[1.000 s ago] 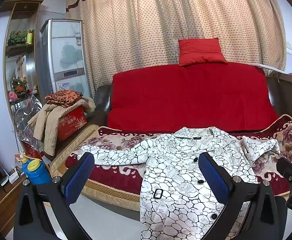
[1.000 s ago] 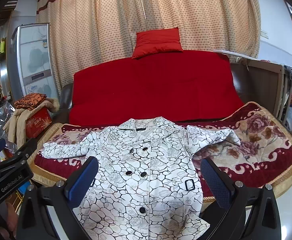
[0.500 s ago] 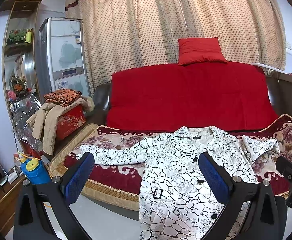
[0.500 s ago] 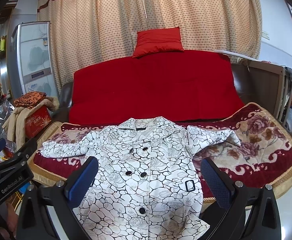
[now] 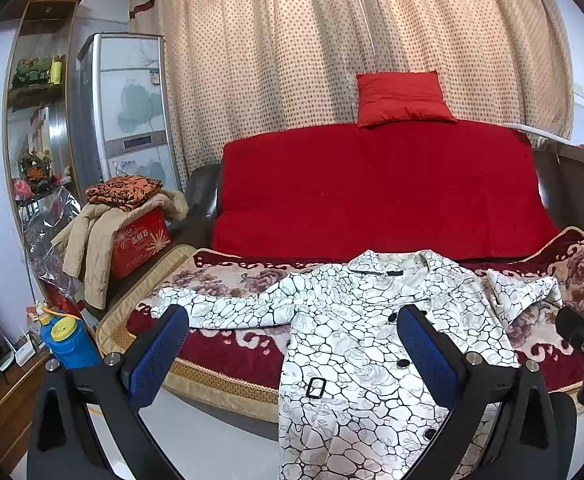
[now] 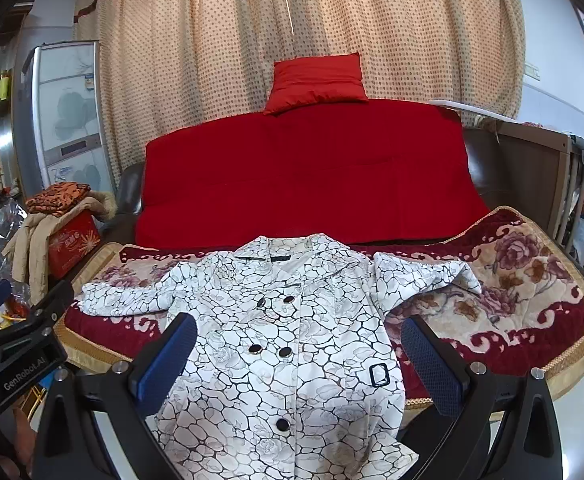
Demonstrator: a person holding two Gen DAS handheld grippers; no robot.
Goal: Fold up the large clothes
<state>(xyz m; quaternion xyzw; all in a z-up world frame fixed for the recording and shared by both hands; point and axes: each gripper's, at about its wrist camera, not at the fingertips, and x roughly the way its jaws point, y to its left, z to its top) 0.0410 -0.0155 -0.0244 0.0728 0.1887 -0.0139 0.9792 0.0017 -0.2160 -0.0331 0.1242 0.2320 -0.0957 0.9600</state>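
Left gripper [image 5: 288, 342]: lower middle of the left wrist view, fingers spread wide and empty, clear of the cloth.
Right gripper [image 6: 298, 358]: lower middle of the right wrist view, likewise released, nothing between its blue pads [image 6: 168, 360].
Step in hand: judged to be the approach before a first fold; neither tool touches the coat yet.
Coat [image 6: 288, 344]: white with a black crackle print, laid face up on the sofa seat, buttons up, hem hanging over the front edge toward the cameras at the bottom of both frames.
Hem: it drapes off the seat, so lifting it onto the seat first should keep the fold from sliding down.
Left-frame sleeve [image 5: 228, 312]: stretched out flat toward the left of the frame; an easy first pinch at the cuff, carried across the chest.
Right-frame sleeve [image 6: 424, 274]: bunched and folded on itself, centre right; probably needs pulling straight before it is folded in.
Grip advice: take a single layer at an edge and keep clear of the buckle [image 6: 379, 374].
Quilt [image 6: 532, 280]: floral cover under the coat; likely to snag, so pinch shallow.
Sofa back [image 6: 312, 176]: red, behind the collar, mid frame.
Cushion [image 6: 316, 82]: red, on top of the sofa back, upper centre.
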